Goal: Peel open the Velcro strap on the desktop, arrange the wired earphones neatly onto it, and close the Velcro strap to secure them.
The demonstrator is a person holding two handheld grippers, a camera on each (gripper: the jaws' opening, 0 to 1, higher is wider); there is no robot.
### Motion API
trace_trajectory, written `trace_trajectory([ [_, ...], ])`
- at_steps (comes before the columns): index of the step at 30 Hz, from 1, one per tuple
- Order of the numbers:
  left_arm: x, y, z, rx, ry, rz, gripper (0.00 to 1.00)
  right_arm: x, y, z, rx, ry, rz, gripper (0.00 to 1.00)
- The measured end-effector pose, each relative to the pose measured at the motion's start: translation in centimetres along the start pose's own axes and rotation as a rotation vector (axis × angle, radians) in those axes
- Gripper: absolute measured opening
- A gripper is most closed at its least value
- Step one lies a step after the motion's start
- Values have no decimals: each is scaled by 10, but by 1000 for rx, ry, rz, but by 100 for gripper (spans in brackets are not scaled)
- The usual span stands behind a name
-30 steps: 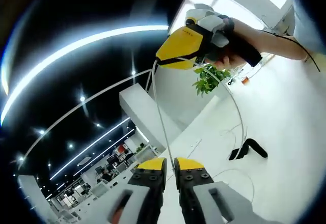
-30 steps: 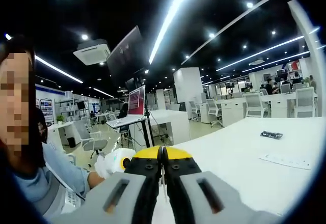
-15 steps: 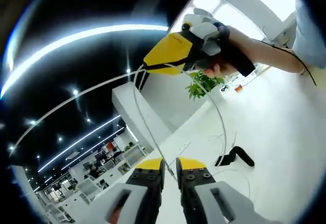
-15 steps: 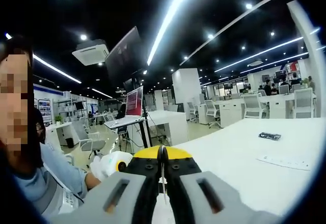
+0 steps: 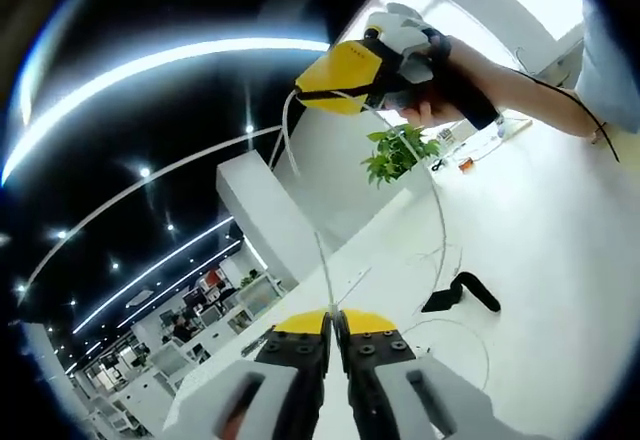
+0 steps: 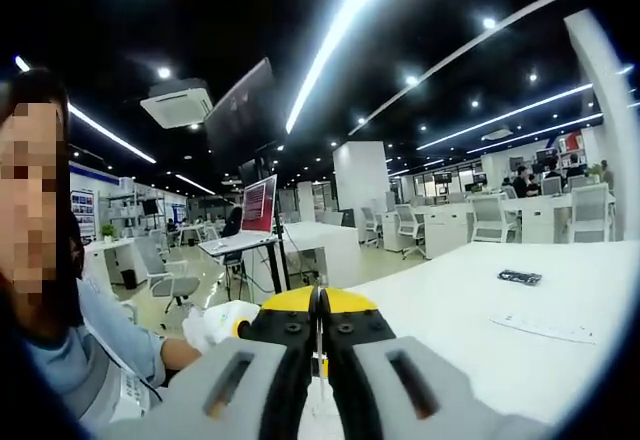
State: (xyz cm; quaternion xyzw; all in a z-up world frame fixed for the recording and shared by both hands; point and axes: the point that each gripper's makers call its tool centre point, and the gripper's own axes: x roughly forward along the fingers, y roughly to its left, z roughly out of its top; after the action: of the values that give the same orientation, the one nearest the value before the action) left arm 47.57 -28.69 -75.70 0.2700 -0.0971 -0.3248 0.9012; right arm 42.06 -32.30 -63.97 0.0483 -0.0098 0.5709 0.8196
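Both grippers: left (image 5: 331, 316), right (image 6: 318, 305), each pinching the cord (image 5: 300, 185), lifted.
Strap (image 5: 460, 293): on desk, unwrapped.
Left: arranging, closing.

Open-plan office, rows of white desks (image 6: 520, 300), office chairs (image 6: 487, 218), laptop (image 6: 250, 215), ceiling strip lights (image 6: 345, 22)
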Motion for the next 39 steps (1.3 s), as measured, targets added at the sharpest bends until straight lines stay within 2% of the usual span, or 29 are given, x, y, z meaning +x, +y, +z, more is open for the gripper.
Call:
trace_trajectory([
  [11,-2,-1,0,-14,-7,-13,5,-12,-13,6,-24,-9,-46,4],
  [20,-3,6,-3,-6,-10,-8,5,-19,-20,21,-62,-30,-88,4],
  [26,-6,19,0,2,-24,26,5,-25,-22,31,-77,-52,-111,3],
  [29,-8,26,1,14,-26,49,5,-29,-25,42,-84,-73,-125,3],
  [39,-11,37,-1,35,-20,84,6,-43,-30,67,-122,-107,-164,3],
])
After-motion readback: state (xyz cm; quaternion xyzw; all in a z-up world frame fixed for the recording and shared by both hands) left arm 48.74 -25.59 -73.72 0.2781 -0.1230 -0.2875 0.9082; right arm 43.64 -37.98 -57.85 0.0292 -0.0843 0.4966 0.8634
